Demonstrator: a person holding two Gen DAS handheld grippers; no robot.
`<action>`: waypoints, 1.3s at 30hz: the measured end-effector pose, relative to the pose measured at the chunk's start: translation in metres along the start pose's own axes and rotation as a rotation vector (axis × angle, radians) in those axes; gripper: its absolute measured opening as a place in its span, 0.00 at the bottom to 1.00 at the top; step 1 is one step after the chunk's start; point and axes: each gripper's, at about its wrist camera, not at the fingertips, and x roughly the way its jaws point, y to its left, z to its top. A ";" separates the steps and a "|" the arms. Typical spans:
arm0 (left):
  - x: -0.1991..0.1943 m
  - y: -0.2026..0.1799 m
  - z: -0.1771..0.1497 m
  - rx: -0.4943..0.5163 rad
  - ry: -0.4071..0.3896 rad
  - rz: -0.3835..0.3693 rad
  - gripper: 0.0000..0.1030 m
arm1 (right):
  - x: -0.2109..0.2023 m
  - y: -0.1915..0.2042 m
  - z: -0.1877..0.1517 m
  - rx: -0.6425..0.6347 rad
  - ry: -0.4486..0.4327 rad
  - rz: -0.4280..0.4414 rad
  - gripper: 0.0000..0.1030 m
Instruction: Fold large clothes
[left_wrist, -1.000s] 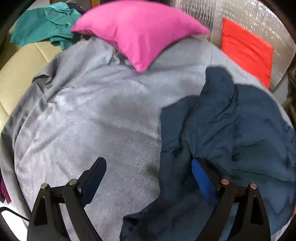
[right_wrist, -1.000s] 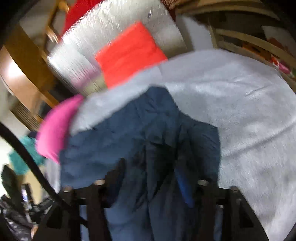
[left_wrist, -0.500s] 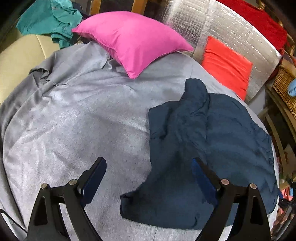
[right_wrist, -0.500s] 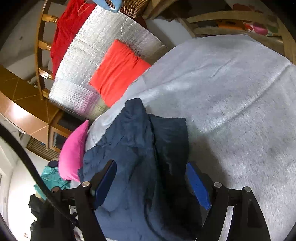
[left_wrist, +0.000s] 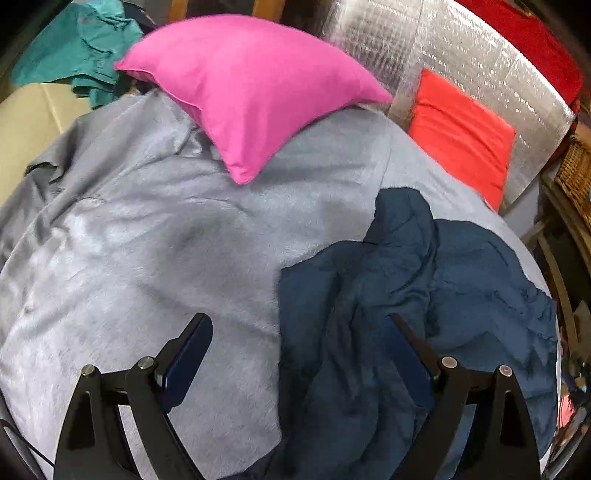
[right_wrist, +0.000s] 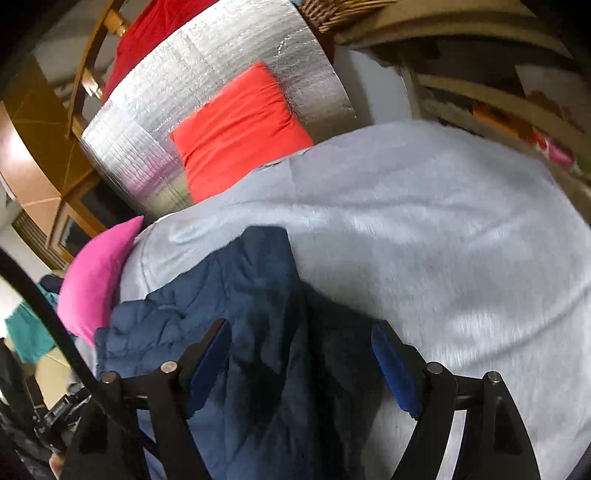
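While the navy garment (left_wrist: 424, 295) lies crumpled on the grey blanket (left_wrist: 147, 240), right of centre and nearer than the pink pillow (left_wrist: 251, 92), the left gripper (left_wrist: 299, 354) stands wide above its left edge; the right gripper (right_wrist: 301, 354), its jaws having just widened, straddles the cloth without pinching it.

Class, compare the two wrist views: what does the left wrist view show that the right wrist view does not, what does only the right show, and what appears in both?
Only the left wrist view shows the beige cushion. Only the right wrist view shows the wicker basket and the wooden shelves. Both show the navy garment crumpled on the grey blanket, the pink pillow, the red cushion and the silver foil sheet.
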 end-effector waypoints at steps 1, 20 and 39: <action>0.004 -0.002 0.002 0.007 0.010 -0.001 0.90 | 0.006 0.002 0.005 -0.010 0.007 0.000 0.78; 0.020 -0.028 0.011 0.067 0.021 -0.067 0.31 | 0.056 0.021 0.014 -0.086 0.116 0.062 0.20; -0.028 0.027 -0.016 -0.098 0.133 -0.102 0.76 | -0.023 -0.057 -0.037 0.198 0.161 0.180 0.81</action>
